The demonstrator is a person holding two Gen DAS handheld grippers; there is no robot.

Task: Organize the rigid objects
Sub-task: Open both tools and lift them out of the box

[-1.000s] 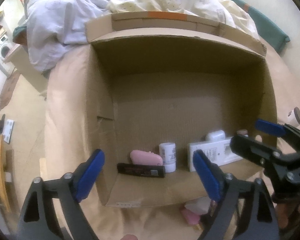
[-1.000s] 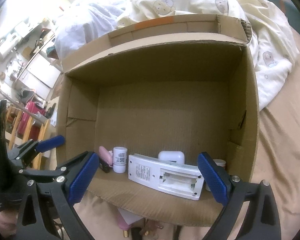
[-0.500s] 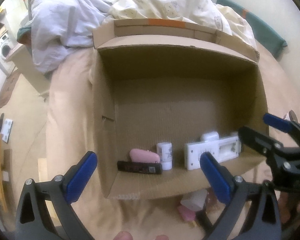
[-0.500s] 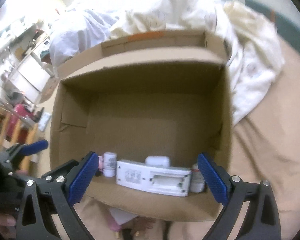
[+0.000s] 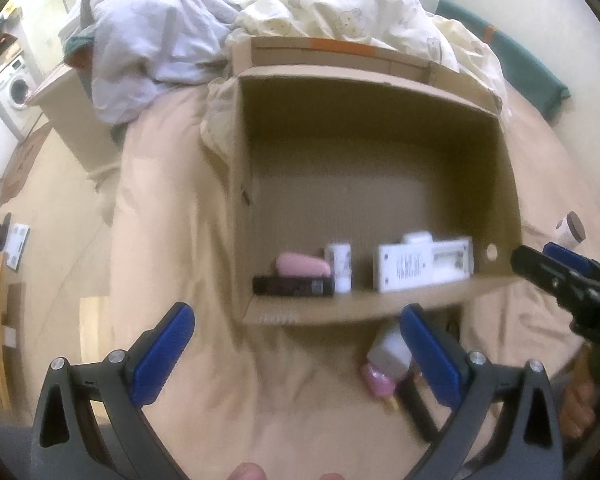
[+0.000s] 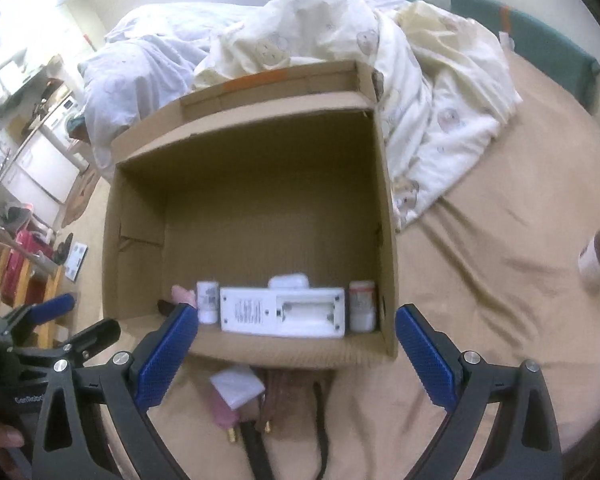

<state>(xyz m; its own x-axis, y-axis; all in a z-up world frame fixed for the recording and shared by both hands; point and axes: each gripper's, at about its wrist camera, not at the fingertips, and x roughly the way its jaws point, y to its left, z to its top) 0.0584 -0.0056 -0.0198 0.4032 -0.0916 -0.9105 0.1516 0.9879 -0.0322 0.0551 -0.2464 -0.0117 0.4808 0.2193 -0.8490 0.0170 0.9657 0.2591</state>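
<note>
Brown cardboard box point(image 6: 388, 240) on a tan bed sheet point(image 6: 500, 280); white remote point(image 6: 283, 312) and pink case point(image 5: 302, 265) inside; cream bear-print duvet point(image 6: 432, 80) behind; blue-padded fingers point(image 6: 168, 354).

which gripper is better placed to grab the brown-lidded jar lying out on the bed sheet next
Probably right. The brown-lidded jar lies on the sheet beyond the cardboard box, on the right gripper side, and its jaws stand open and empty. The left gripper sits farther across.
</note>
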